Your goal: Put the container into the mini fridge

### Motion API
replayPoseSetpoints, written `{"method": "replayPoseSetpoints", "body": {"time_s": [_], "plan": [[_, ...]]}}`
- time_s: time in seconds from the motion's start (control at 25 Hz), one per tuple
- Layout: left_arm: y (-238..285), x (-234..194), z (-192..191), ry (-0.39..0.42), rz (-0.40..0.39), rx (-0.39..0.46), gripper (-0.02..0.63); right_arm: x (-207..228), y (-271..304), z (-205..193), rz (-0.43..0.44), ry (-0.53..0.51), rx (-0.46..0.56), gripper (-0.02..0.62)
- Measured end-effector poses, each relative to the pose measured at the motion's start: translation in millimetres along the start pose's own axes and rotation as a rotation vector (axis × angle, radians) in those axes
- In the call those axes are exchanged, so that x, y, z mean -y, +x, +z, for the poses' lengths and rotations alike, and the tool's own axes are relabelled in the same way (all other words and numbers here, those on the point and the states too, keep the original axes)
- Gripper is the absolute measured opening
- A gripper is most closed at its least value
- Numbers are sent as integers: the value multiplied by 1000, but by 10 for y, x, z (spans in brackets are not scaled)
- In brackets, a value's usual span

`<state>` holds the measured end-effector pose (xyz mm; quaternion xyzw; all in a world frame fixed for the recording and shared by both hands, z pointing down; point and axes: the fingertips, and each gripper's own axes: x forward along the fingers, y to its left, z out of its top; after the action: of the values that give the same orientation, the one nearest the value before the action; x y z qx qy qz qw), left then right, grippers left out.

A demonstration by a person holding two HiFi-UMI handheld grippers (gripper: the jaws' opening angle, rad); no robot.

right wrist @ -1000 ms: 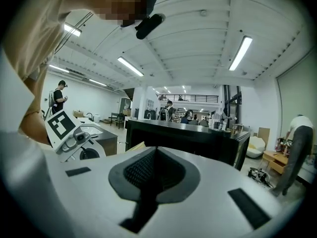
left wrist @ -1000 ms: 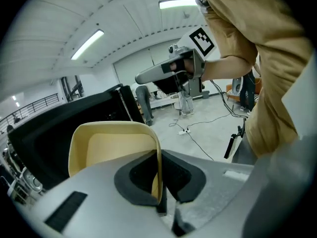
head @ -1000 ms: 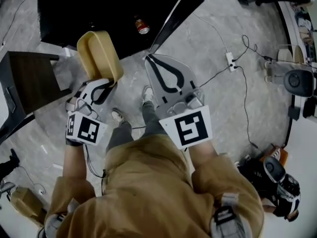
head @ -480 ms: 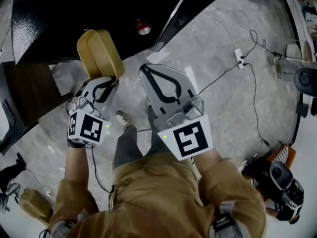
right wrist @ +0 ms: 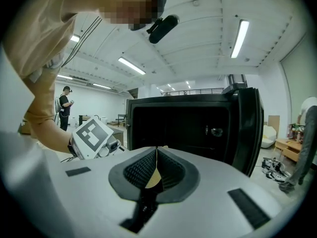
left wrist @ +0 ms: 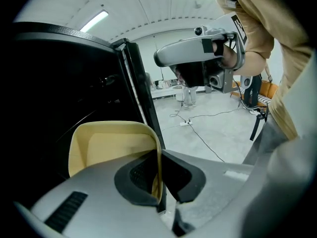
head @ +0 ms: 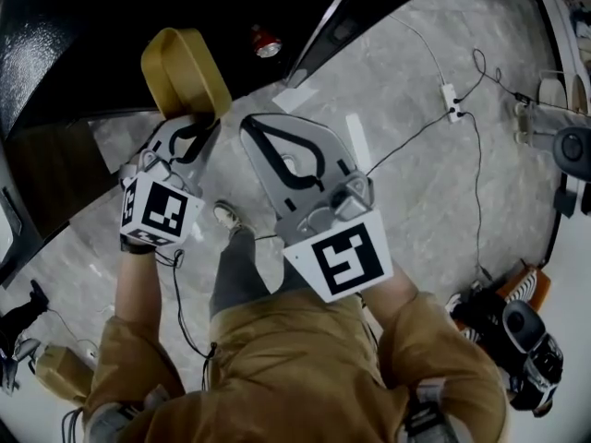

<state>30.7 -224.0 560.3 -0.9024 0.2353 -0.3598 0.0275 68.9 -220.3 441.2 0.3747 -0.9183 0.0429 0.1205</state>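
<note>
A tan, empty open container hangs on edge in front of the black mini fridge, whose door stands open to the right. My left gripper is shut on the container's rim; the container's hollow faces the camera, with the dark fridge interior behind it. My right gripper floats beside it, to the right, shut and empty, its tips pointing at the fridge opening. A red can sits inside the fridge.
A dark wooden table stands left of the fridge. A power strip and cables run across the grey floor at the right. Camera gear lies at the lower right, and another tan container at the lower left.
Both grippers have moved forward toward the fridge, and the container has gone with the left one up to the opening. Grips are unchanged.
</note>
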Motion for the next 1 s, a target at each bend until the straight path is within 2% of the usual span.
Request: {"method": "replayPoseSetpoints", "body": {"time_s": [0.4, 0.64, 1.0], "plan": [[241, -62, -51, 2, 9, -49, 5, -13, -68, -107, 27, 3, -18, 2], [453, -179, -114, 33, 7, -102, 4, -28, -85, -263, 42, 11, -37, 2], [488, -306, -218, 51, 46, -152, 4, 159, -109, -205, -18, 47, 21, 2]]}}
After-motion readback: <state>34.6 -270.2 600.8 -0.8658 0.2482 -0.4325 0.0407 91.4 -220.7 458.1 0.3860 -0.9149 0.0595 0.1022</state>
